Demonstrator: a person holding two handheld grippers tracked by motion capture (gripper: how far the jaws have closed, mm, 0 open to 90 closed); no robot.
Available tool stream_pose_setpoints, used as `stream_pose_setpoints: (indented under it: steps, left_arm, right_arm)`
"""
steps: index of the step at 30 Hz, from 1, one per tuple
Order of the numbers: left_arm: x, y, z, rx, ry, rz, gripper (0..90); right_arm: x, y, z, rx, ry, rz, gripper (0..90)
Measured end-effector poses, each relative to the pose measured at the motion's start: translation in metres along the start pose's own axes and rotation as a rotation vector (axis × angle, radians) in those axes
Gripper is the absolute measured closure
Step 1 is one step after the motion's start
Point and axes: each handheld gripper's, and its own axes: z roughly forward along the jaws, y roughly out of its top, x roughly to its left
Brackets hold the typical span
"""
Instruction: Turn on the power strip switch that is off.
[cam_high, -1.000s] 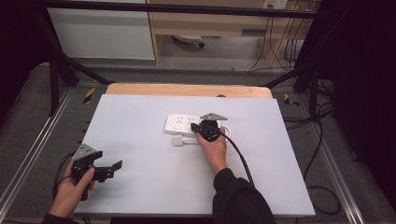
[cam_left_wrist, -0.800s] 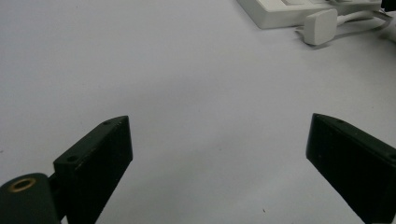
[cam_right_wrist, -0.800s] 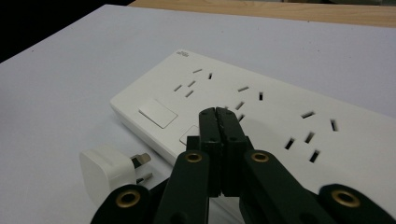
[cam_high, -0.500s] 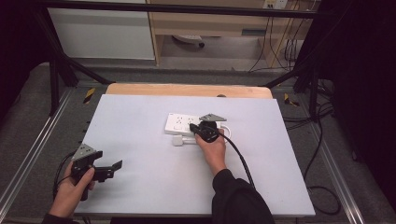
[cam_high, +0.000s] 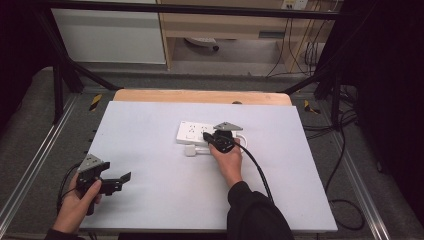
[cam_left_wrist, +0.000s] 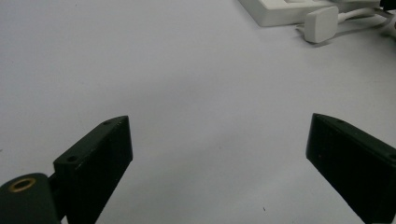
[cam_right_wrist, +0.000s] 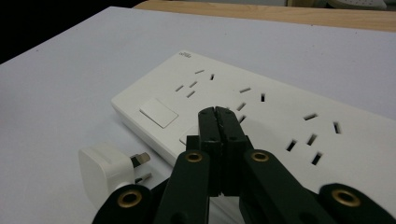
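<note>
The right gripper, jaws clenched on nothing, hovered over the power strip at mid-table, apparently poised to press its switch (the plug lay alongside); the left gripper rested released.

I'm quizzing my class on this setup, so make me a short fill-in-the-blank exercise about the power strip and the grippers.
1. The right gripper, over the power strip, has its jaws ____.
2. The left gripper has its jaws ____.
3. The plug lies ____ the power strip, on the table.

Missing words: shut; open; beside
</note>
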Motion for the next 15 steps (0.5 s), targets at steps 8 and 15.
stream_pose_setpoints:
  steps: [8,15]
  left_arm:
    - [-0.0005,-0.0001,0.0004,0.002,-0.001,0.003,7.2]
    - [-0.0003,0.0,0.0004,0.002,-0.001,0.001,7.2]
  right_arm:
    - [-0.0037,0.0004,-0.001,0.013,-0.019,-0.007,90.0]
    - [-0.0009,0.0005,0.0007,0.012,-0.007,0.005,90.0]
